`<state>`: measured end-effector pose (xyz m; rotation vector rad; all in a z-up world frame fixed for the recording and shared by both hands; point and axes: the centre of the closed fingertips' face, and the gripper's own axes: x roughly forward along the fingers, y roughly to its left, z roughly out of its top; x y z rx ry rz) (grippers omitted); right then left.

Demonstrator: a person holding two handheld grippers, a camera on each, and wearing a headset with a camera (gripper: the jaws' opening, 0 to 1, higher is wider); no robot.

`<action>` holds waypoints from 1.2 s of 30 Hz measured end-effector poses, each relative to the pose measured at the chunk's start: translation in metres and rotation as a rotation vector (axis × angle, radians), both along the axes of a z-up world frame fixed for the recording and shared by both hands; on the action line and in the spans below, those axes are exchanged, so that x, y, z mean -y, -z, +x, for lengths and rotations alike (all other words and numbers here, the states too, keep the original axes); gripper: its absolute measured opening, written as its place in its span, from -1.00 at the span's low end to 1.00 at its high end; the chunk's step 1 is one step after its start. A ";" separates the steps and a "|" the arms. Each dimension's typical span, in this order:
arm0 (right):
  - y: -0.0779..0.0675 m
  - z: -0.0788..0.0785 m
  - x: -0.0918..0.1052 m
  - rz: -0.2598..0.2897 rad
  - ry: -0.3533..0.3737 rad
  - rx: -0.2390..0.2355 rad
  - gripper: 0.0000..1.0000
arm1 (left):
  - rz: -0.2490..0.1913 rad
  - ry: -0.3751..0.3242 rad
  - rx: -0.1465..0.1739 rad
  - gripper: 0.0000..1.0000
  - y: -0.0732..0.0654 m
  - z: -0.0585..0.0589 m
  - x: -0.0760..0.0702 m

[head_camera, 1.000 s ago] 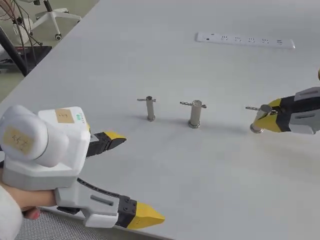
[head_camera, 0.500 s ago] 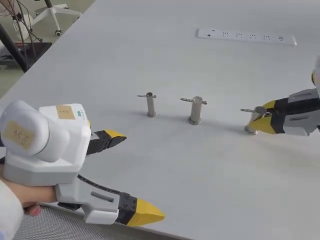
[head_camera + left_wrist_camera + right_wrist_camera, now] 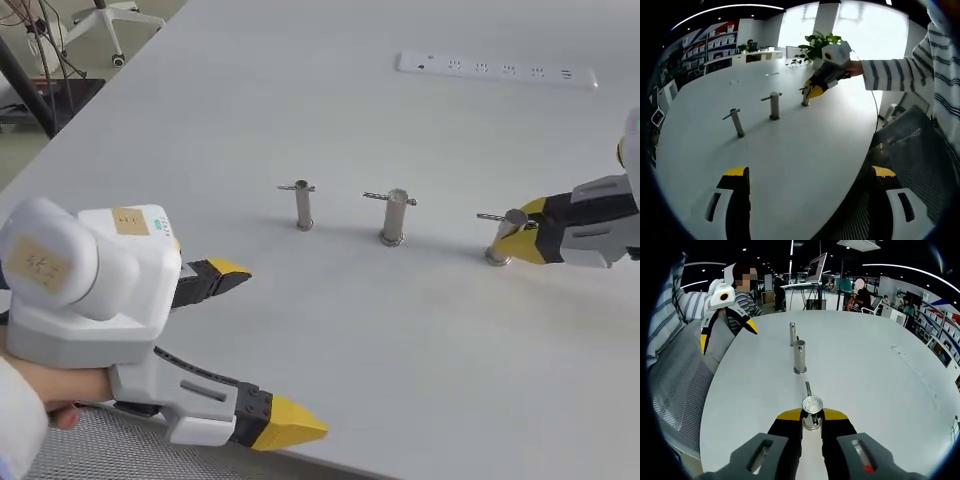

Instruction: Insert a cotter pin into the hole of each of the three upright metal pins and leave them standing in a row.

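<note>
Three metal pins stand in a row on the white table [image 3: 330,320]: the left pin [image 3: 303,207], the middle pin [image 3: 393,218] and the right pin [image 3: 502,240]. A cotter pin crosses the top of each one, such as the left cotter pin [image 3: 296,187]. My right gripper [image 3: 527,233] is shut on the right pin [image 3: 812,411], with its yellow jaws on either side of the shaft. The middle pin [image 3: 799,356] and the left pin [image 3: 792,333] line up beyond it. My left gripper [image 3: 265,350] stands open near the table's front edge, away from the pins [image 3: 774,105].
A white power strip [image 3: 495,72] lies at the back of the table. A mesh chair [image 3: 110,450] sits just below the front edge. A chair base [image 3: 100,25] and cables are on the floor at the far left.
My right gripper has slid the right pin a little to the left, closer to the middle pin. The left gripper has stayed about where it was.
</note>
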<state>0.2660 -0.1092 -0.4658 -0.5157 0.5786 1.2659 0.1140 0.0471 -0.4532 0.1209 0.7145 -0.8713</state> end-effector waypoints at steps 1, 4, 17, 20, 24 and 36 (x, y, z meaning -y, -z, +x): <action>0.000 0.000 0.000 -0.001 0.000 0.003 -0.84 | 0.001 0.000 0.000 0.97 0.000 0.000 0.000; 0.000 -0.002 0.000 -0.014 -0.014 0.009 -0.83 | 0.001 0.001 -0.003 0.97 0.001 0.000 0.000; -0.009 0.000 -0.001 0.022 0.049 0.002 -0.63 | -0.035 -0.022 -0.007 0.97 -0.002 0.002 0.001; -0.018 -0.002 -0.002 0.042 0.065 0.007 -0.40 | -0.060 -0.041 0.007 0.97 -0.009 0.006 0.000; -0.037 -0.011 -0.005 0.074 0.083 0.034 -0.18 | -0.122 -0.086 0.042 0.97 -0.025 0.016 -0.001; -0.074 -0.042 -0.014 0.125 0.176 0.041 0.36 | -0.175 -0.143 0.088 0.97 -0.044 0.037 -0.011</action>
